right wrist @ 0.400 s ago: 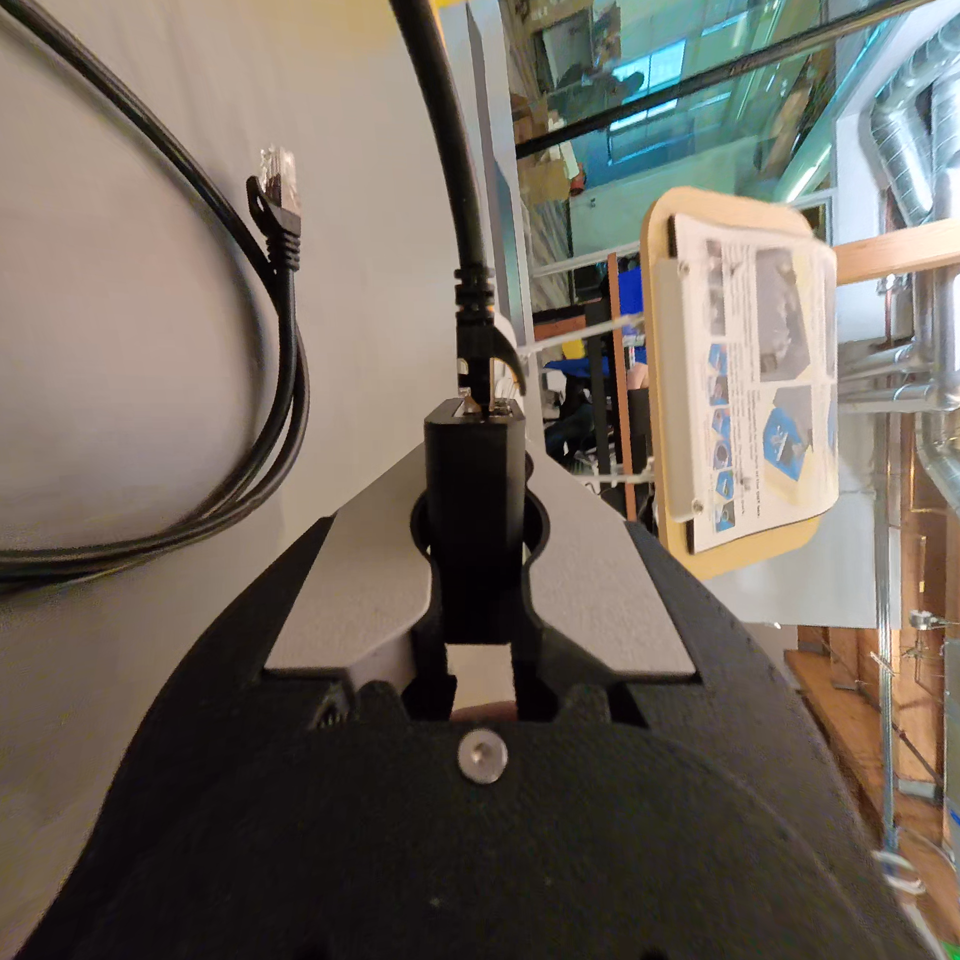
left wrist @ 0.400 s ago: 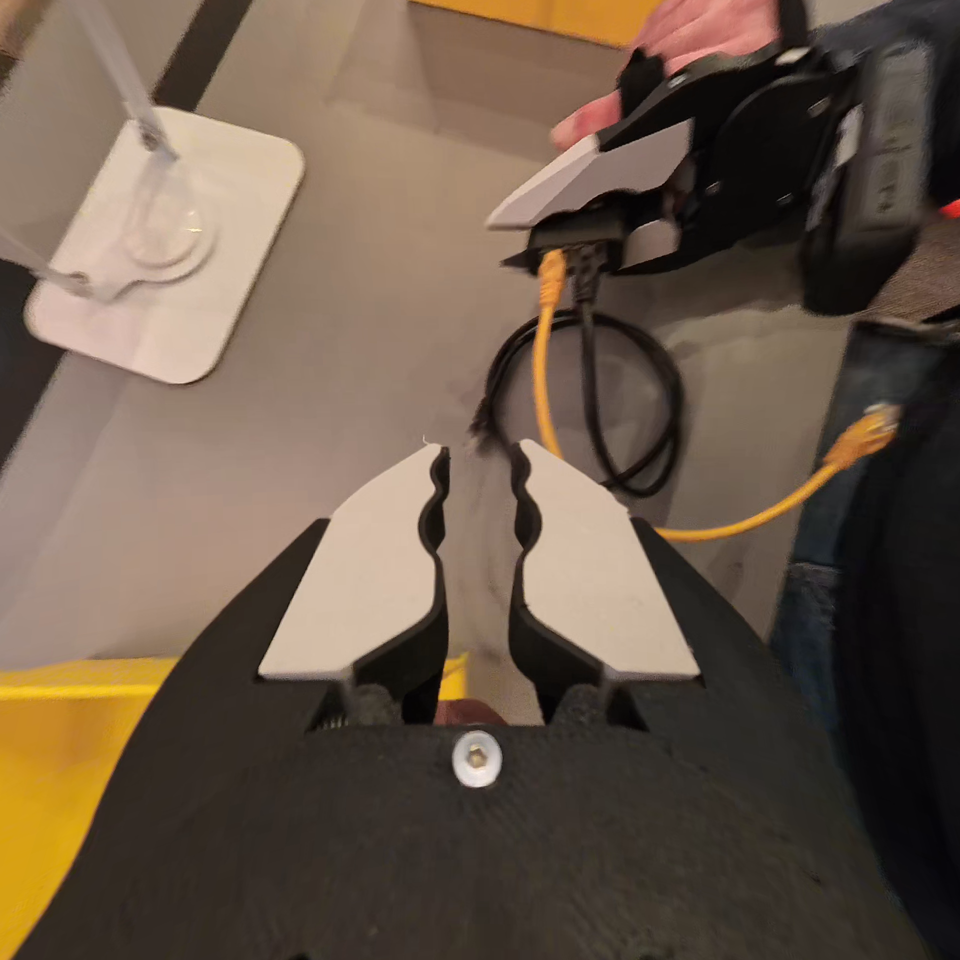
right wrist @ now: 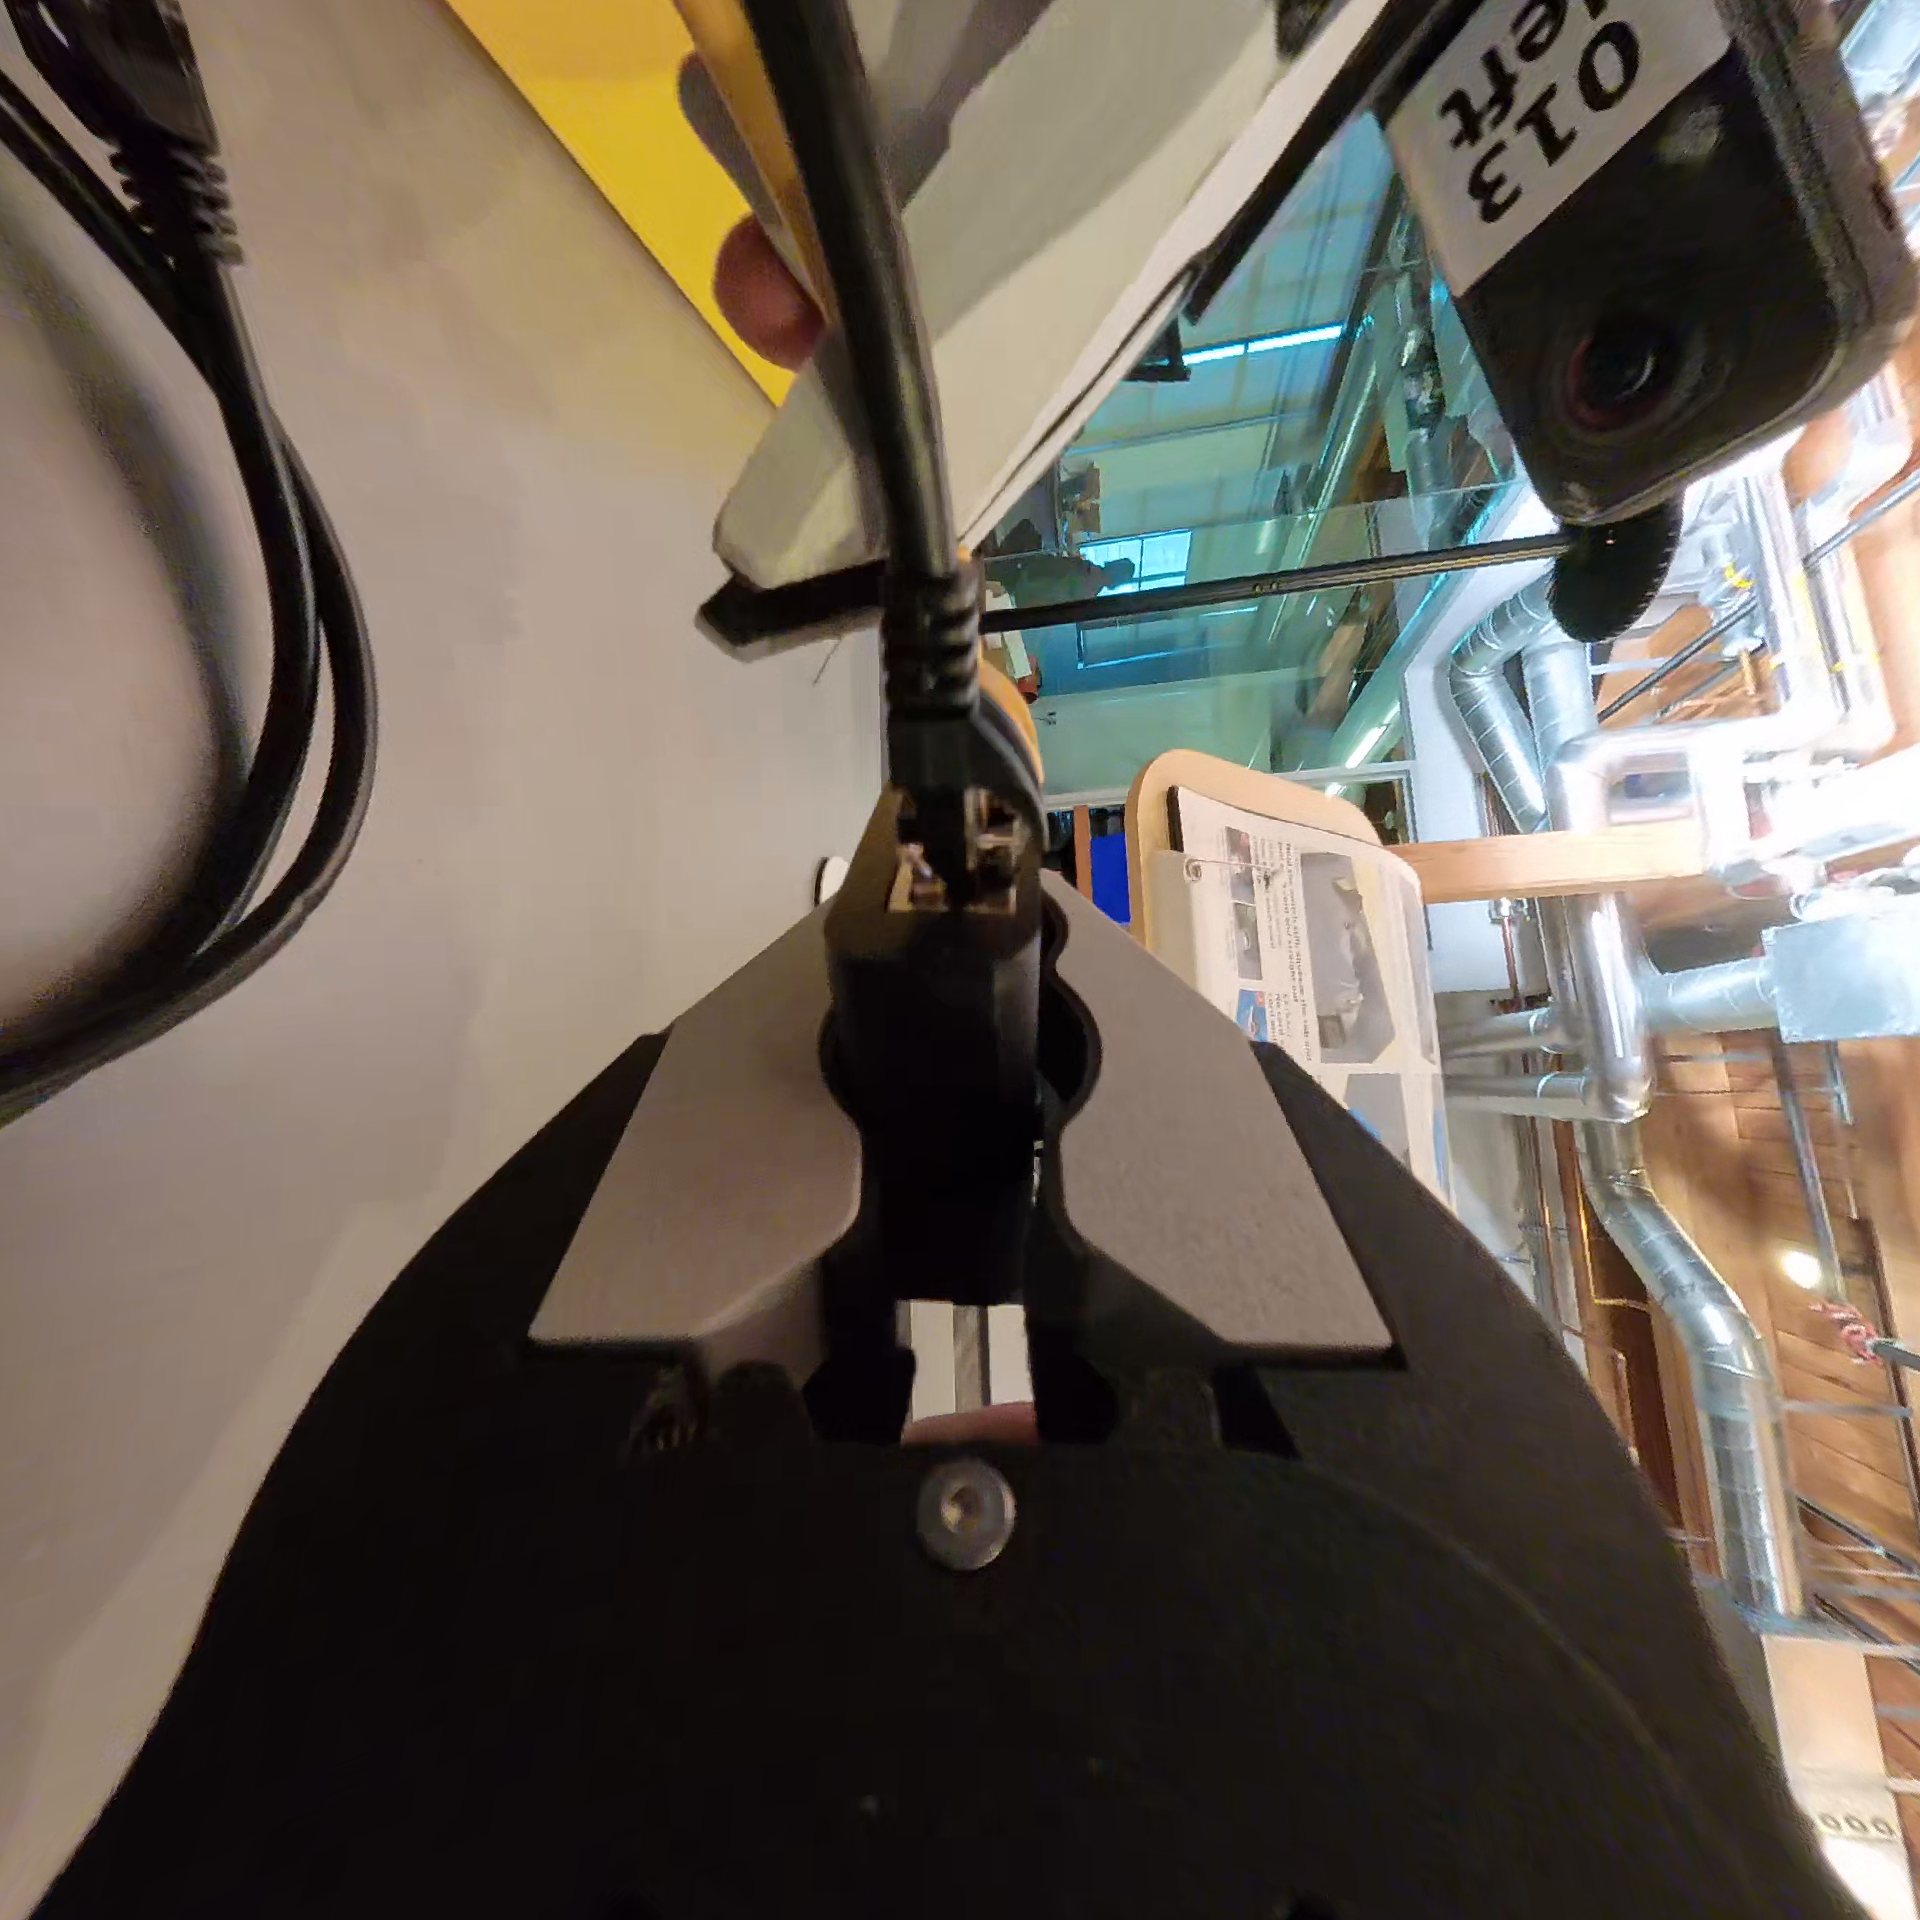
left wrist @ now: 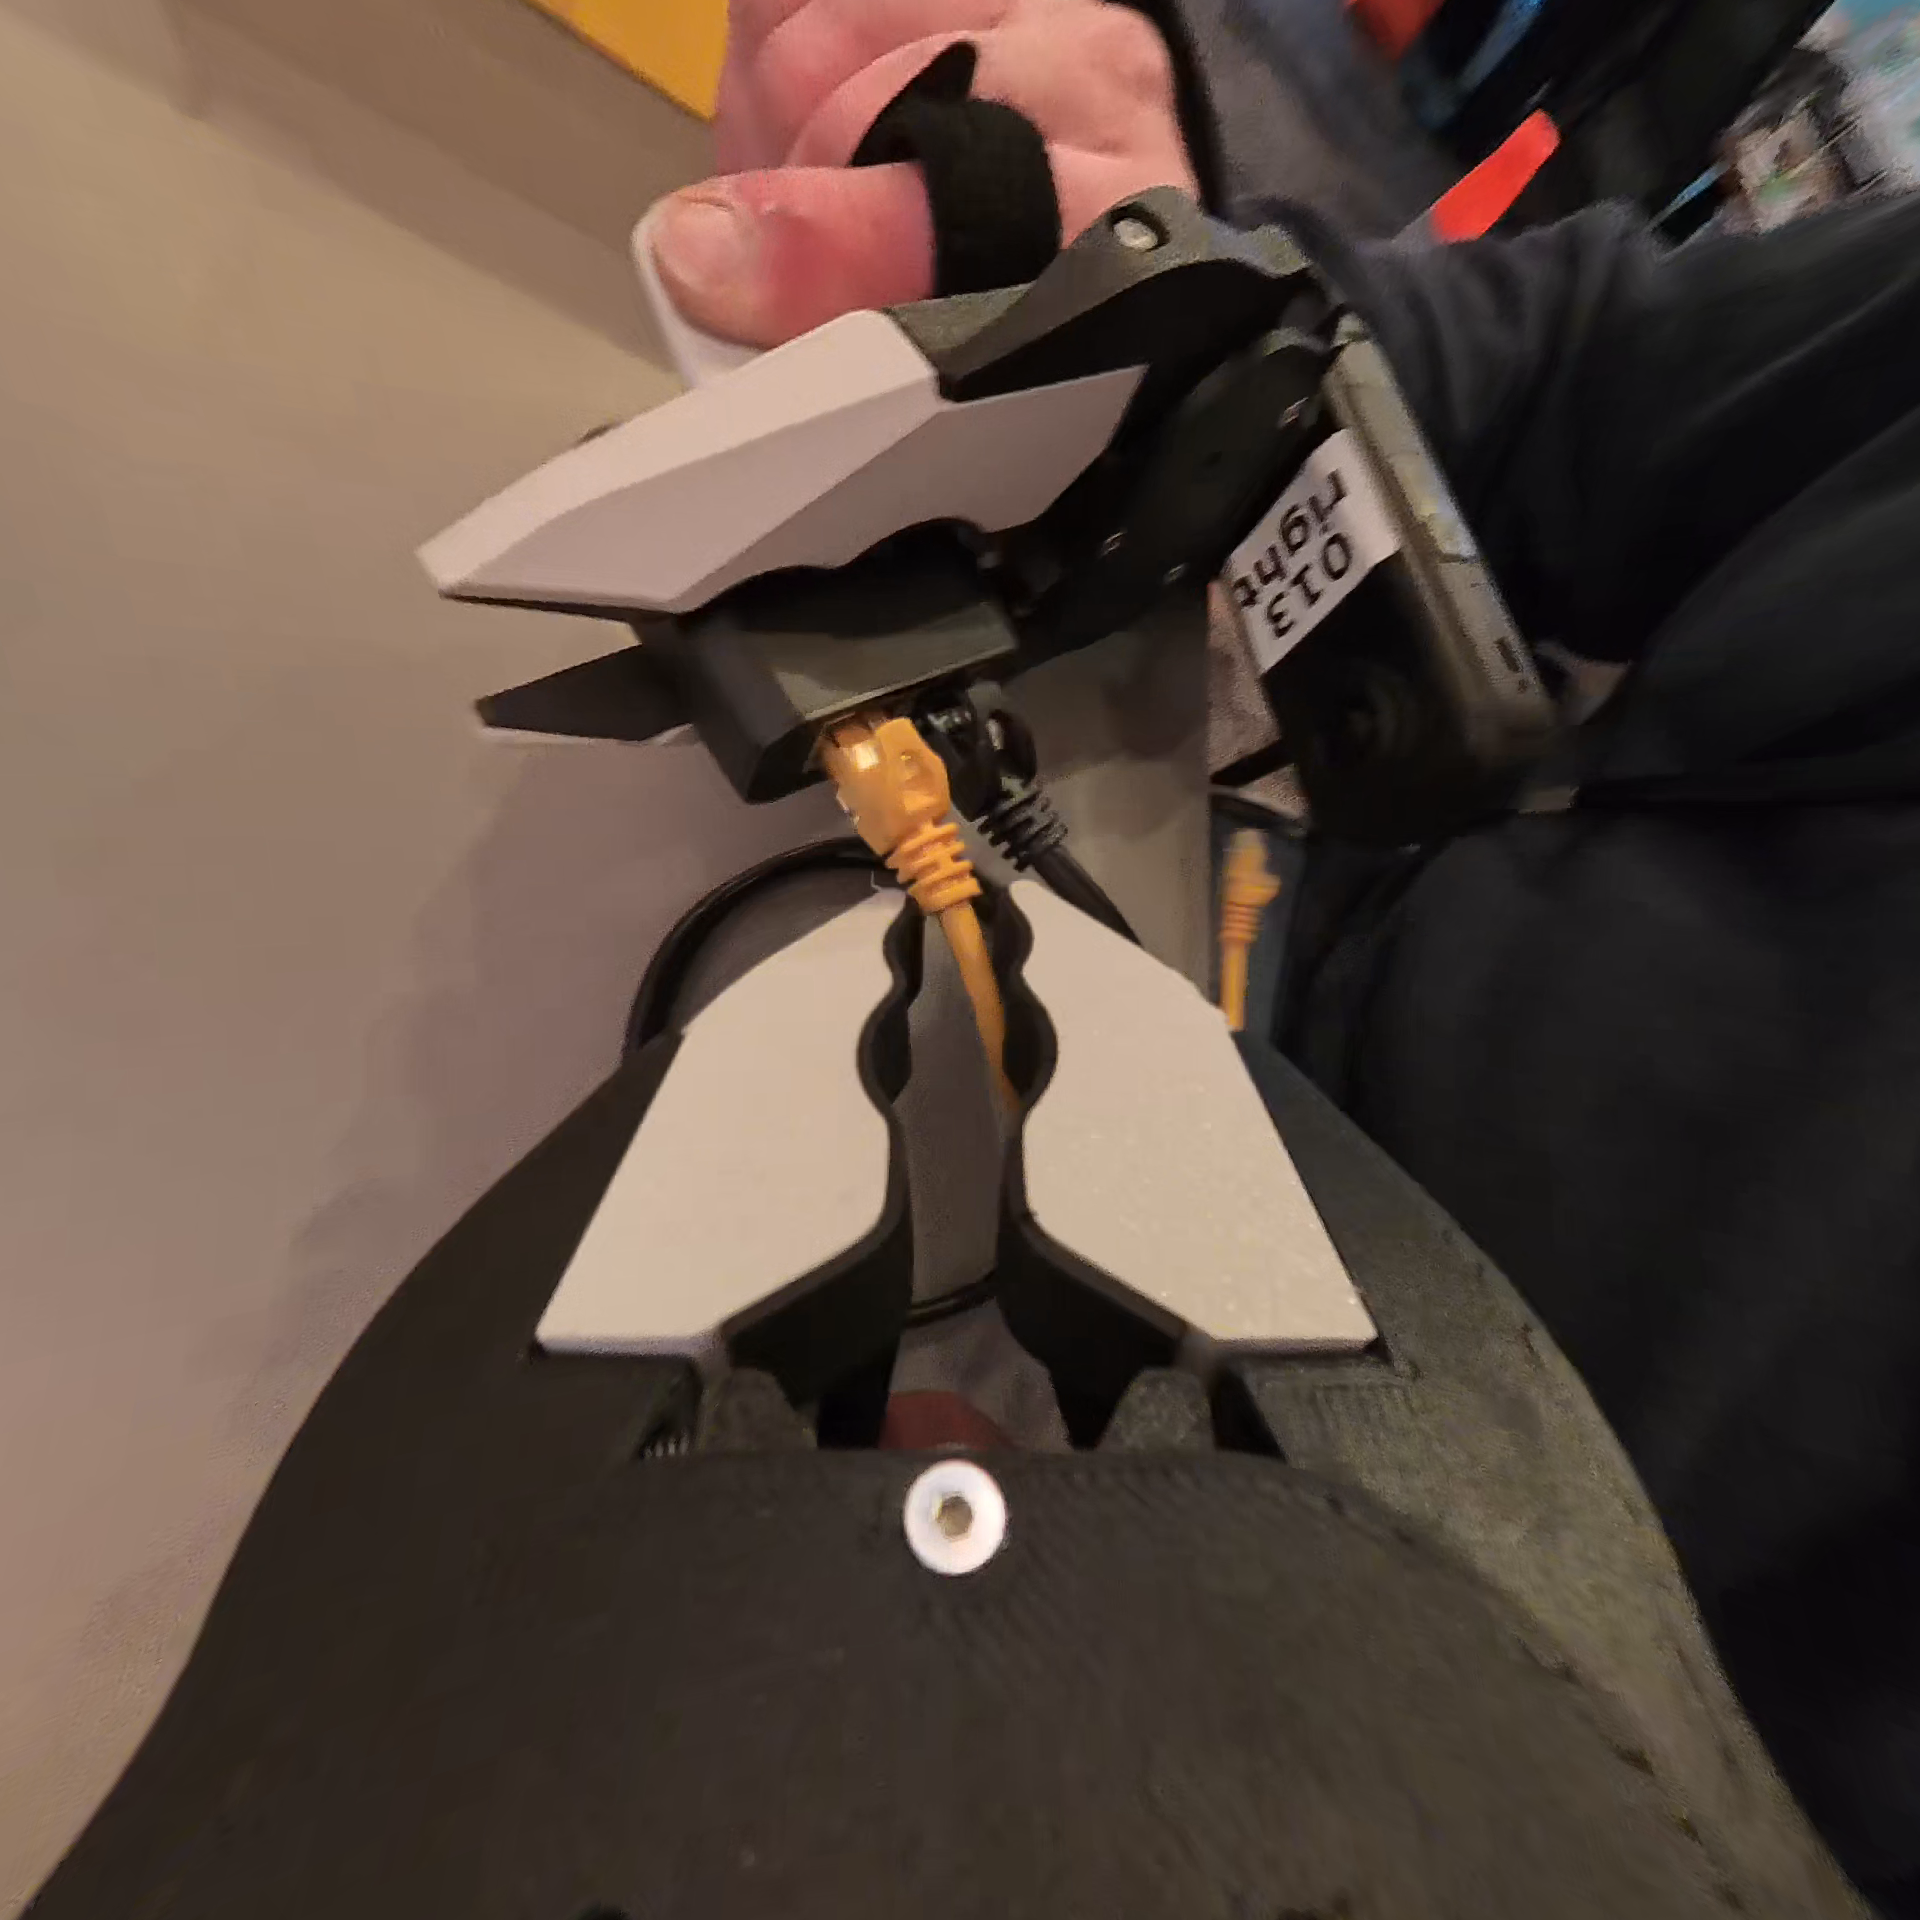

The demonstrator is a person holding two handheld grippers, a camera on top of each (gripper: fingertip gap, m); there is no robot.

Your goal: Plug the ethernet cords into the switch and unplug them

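Observation:
My right gripper [right wrist: 935,904] is shut on a small black switch [right wrist: 935,997] and holds it above the grey table [left wrist: 260,727]. A black ethernet cord [right wrist: 925,665] and an orange ethernet cord [left wrist: 899,790] are plugged into the switch [left wrist: 862,665] side by side. My left gripper [left wrist: 961,909] is open just below the switch. The orange cord runs down between its fingers, just behind the plug. The right gripper [left wrist: 468,644] shows above it in the left wrist view, in a person's hand [left wrist: 831,208]. The left gripper's grey finger [right wrist: 831,499] shows in the right wrist view.
The black cord's slack lies coiled on the table [right wrist: 312,623]. The orange cord's other plug [left wrist: 1247,883] hangs at the right, by the person's dark clothing [left wrist: 1610,1039]. A yellow bin [right wrist: 623,135] stands at the table's far side. A sign board [right wrist: 1299,935] stands beyond the edge. The gap from one gripper's tips to the other's is roughly 8 cm.
My left gripper has moved forward up to the switch, and the orange cord now lies between its open fingers. The right gripper still holds the switch, tilted a little.

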